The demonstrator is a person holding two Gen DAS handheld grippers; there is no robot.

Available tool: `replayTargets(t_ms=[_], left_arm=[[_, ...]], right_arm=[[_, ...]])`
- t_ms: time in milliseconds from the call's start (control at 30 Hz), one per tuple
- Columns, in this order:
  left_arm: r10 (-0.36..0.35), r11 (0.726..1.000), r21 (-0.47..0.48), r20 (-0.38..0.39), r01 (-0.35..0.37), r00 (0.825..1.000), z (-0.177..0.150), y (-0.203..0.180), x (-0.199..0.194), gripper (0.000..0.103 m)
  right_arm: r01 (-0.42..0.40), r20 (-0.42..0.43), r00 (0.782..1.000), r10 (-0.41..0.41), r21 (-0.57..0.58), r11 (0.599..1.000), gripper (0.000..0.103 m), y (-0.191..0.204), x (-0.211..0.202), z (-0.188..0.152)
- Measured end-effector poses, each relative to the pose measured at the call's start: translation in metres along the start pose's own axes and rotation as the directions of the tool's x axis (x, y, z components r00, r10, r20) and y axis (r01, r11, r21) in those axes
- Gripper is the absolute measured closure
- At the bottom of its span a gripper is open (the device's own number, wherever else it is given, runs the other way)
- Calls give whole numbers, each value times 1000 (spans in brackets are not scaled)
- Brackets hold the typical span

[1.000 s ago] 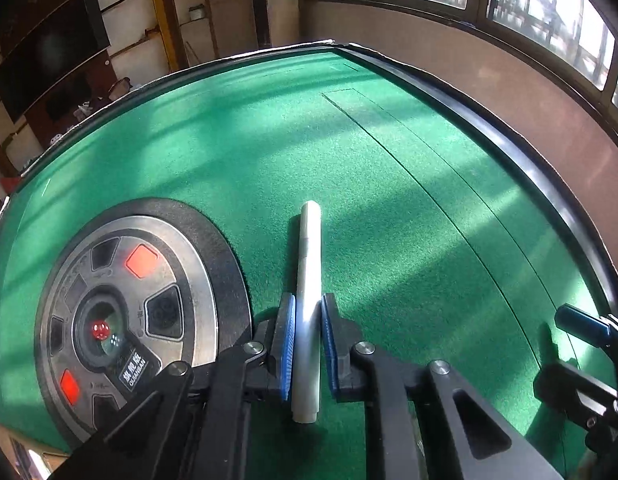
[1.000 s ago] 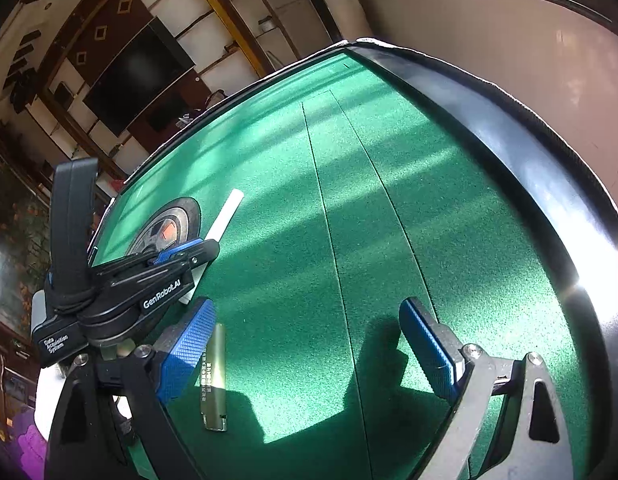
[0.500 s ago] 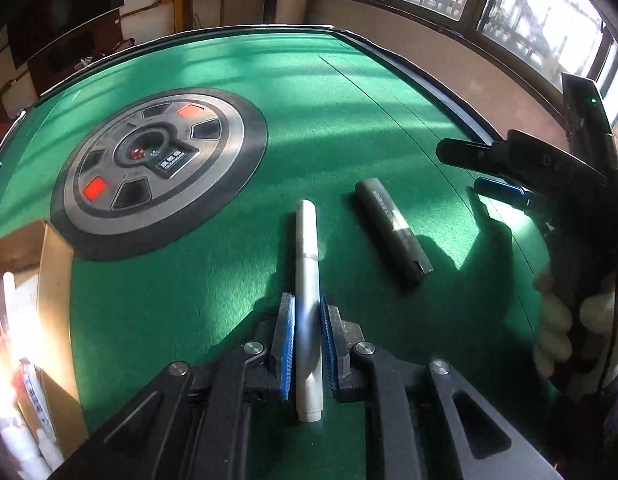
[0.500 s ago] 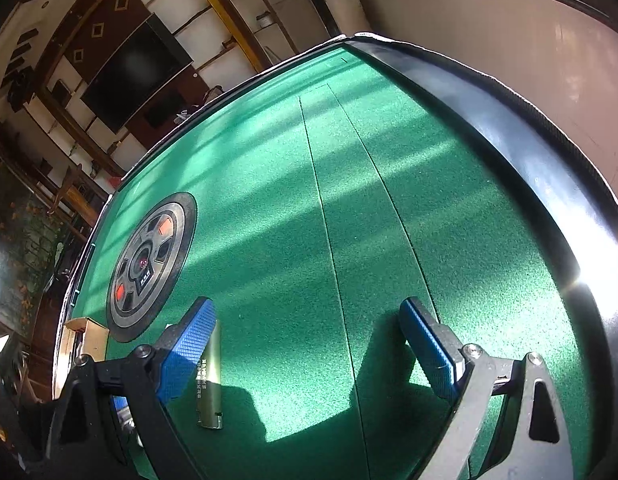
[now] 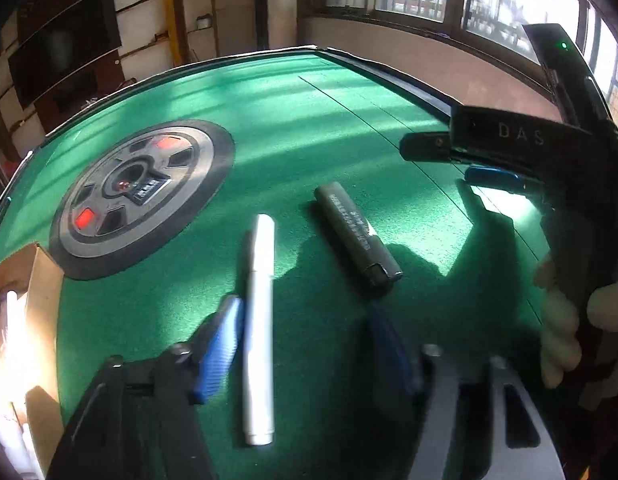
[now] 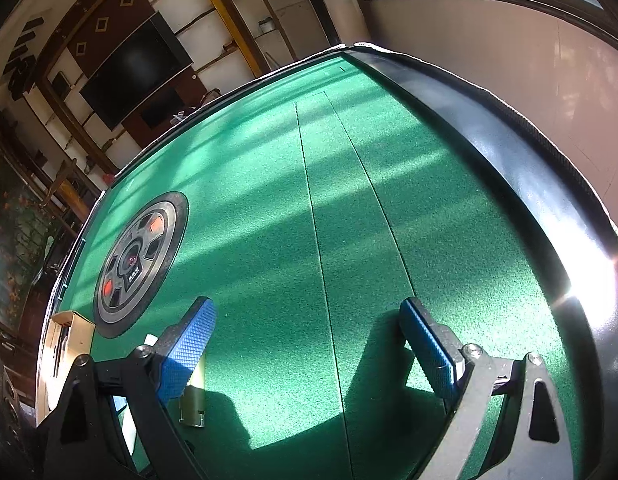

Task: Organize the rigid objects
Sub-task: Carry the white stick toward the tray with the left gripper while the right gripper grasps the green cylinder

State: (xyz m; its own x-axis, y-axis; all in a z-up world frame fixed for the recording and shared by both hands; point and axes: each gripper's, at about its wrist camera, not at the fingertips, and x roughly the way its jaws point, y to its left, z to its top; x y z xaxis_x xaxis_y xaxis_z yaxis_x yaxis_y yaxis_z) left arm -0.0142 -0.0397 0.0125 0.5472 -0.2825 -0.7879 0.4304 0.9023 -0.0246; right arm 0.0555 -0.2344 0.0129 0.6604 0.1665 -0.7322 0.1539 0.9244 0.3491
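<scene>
Blue ribbed pads of the left gripper have just been opening and stand apart from the white cylindrical marker pen lying between them on the green felt table. Just beside it lies a dark grey rectangular lighter. The right gripper gapes wide, holding nothing.

Both grippers are black angular frames with silver screw heads at the joints and blue ribbed pads on the fingers. The left gripper blurs at one side; the right gripper carries "DAS" lettering and a small green light, gripped by a white-gloved hand
</scene>
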Motion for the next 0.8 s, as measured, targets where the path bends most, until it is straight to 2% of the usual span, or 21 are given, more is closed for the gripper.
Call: replayTargets(t_ms=[33, 67, 267, 333, 433, 667, 800], left_arm=[[-7, 1000, -1, -3, 7, 1000, -1, 3, -3, 87], [-16, 1000, -18, -12, 16, 1000, -3, 8, -6, 92], [-78, 981, -177, 8, 78, 997, -31, 46, -30, 91], [-90, 971, -220, 41, 97, 995, -36, 57, -46, 91], [-95, 968, -226, 89, 113, 992, -43, 65, -70, 91], [-132, 953, -248, 170, 173, 976, -53, 81, -112, 91], [-128, 943, -282, 191, 179, 973, -67, 100, -134, 91]], right_arm=[[5, 2, 1000, -5, -6, 1000, 11, 1, 0, 0], [8, 3, 1000, -8, -11, 1000, 11, 2, 0, -1], [4, 10, 1000, -4, -11, 1000, 10, 0, 0, -2], [18, 7, 1000, -18, -19, 1000, 10, 1, 0, -2], [116, -30, 993, -118, -58, 992, 11, 12, 2, -4], [59, -84, 993, -79, -220, 974, 11, 71, -6, -20], [121, -79, 985, -155, -327, 937, 11, 99, 4, -27]])
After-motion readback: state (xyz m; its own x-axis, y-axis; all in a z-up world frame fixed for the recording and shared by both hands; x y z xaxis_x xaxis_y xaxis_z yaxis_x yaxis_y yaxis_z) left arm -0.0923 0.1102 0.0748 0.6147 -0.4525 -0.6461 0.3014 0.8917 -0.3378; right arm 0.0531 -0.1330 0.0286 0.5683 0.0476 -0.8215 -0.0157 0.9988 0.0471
